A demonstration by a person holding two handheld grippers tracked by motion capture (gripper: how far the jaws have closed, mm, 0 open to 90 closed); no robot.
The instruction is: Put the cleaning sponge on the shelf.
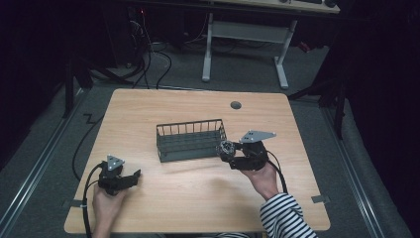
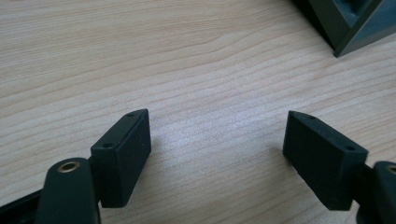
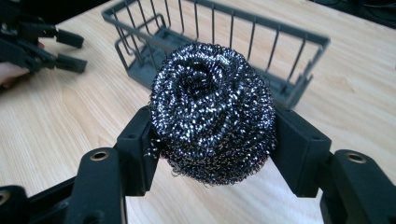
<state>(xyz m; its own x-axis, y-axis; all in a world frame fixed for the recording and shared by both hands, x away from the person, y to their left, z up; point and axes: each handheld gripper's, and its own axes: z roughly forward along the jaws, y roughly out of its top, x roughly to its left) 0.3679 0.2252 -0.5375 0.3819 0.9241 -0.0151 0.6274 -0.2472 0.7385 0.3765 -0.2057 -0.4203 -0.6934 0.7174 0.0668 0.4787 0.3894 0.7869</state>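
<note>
A round steel wool scourer (image 3: 212,112) is clamped between the two black jaws of my right gripper (image 3: 212,149). In the high view that scourer (image 1: 226,148) hangs just off the right end of a dark wire basket (image 1: 189,140), with the right gripper (image 1: 229,152) held slightly above the table. The basket (image 3: 219,56) lies behind the scourer in the right gripper view. My left gripper (image 1: 134,176) rests low at the table's front left, jaws wide apart with bare wood between them (image 2: 217,154).
The wooden table (image 1: 198,198) has a grey cable port (image 1: 236,105) near its far edge. A corner of the basket (image 2: 355,23) shows top right in the left gripper view. Cables trail over the floor behind the table, where a white desk frame (image 1: 245,37) stands.
</note>
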